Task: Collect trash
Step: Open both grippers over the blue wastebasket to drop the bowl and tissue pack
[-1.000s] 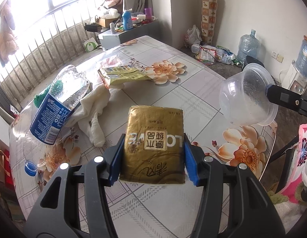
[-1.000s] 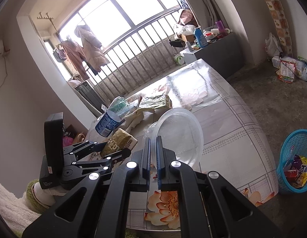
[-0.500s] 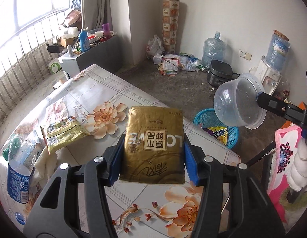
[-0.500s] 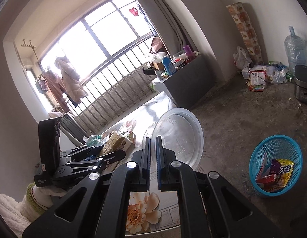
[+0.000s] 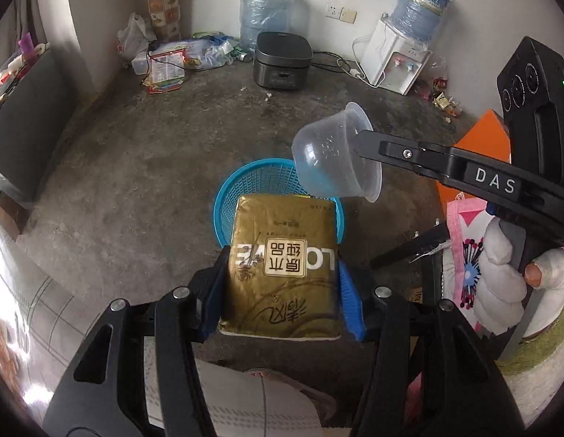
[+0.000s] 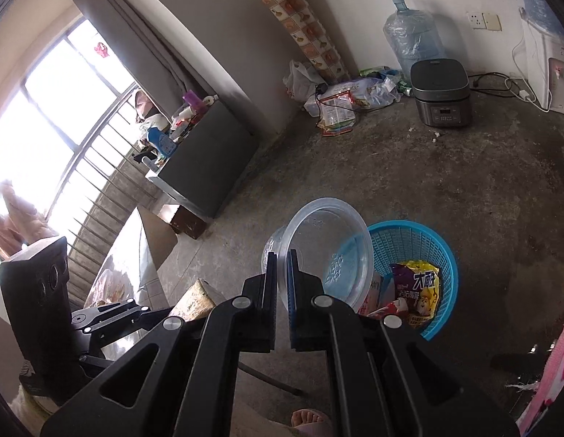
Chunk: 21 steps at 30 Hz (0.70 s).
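My left gripper [image 5: 282, 284] is shut on a gold tissue pack [image 5: 282, 266] and holds it in the air above a blue mesh trash basket [image 5: 245, 182] on the floor. My right gripper [image 6: 281, 280] is shut on the rim of a clear plastic bowl [image 6: 325, 255], held beside and above the same basket [image 6: 420, 240], which holds snack wrappers [image 6: 416, 291]. In the left wrist view the bowl [image 5: 333, 167] hangs to the upper right of the pack, with the right gripper's arm behind it. In the right wrist view the left gripper and pack [image 6: 194, 302] sit at lower left.
A grey concrete floor [image 5: 136, 167] surrounds the basket. A rice cooker [image 5: 282, 60], water jugs [image 5: 263, 11], a water dispenser [image 5: 395, 58] and bags of litter [image 5: 169, 58] line the far wall. The flowered table's edge [image 6: 129, 262] is at the left. A grey cabinet [image 6: 205, 167] stands by the window.
Both grippers have swung away from the table toward the floor. The blue basket now lies right under the tissue pack and bowl. Both grips are unchanged.
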{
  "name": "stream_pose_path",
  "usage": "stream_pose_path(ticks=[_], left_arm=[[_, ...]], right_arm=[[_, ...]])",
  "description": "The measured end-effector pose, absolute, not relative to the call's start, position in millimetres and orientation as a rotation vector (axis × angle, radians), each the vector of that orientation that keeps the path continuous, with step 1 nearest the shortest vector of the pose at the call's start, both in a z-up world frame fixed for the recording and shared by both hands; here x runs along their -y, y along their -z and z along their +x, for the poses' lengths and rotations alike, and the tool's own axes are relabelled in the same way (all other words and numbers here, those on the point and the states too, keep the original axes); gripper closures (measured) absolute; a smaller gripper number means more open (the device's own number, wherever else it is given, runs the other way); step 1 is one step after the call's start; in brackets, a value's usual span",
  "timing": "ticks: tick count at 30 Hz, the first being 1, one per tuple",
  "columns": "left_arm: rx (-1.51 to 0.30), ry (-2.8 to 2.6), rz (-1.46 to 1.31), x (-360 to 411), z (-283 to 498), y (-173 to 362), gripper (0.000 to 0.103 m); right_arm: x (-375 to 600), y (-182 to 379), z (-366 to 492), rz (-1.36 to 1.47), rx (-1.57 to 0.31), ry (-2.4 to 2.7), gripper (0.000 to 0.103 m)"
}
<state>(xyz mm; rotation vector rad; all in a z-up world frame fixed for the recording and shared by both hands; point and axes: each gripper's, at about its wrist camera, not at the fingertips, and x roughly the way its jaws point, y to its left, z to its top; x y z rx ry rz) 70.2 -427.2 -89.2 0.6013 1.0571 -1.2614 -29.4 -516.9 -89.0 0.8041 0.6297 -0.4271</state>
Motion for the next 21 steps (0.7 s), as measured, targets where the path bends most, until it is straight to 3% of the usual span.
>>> stream_pose_path(ticks=[2,4,5,7,12,21], left_arm=[[-1.107,1.26,0.627,457.7,70.8,111.9,0.052],[-1.11,1.259,0.65,483.3,71.1,133.6,0.042],[-1.116,1.236,0.648,493.3,74.1,143.1,0.03],[-1.122,1.183,0.604,504.3,82.6,153.3,0.03],[-1.106,1.183,0.536,502.1,91.2,140.5,0.03],[-0.952,1.218,0.416,453.6,97.9,67.1,0.03]], right_arm=[[541.8,117.0,-17.1,0.836,-0.692,0.441,0.097],[570.5,153.1,-1.8,0.892,-0.767,0.466,0.095],[583.5,173.0,3.8,0.917,-0.799,0.491,0.084],[604.4,215.3,10.3,0.954,-0.881,0.547,0.061],[614.7,266.5,-1.8,0.999,-0.946,0.643,0.061],[592.4,225.1,-33.8,1.015,-0.738,0.657,0.061]])
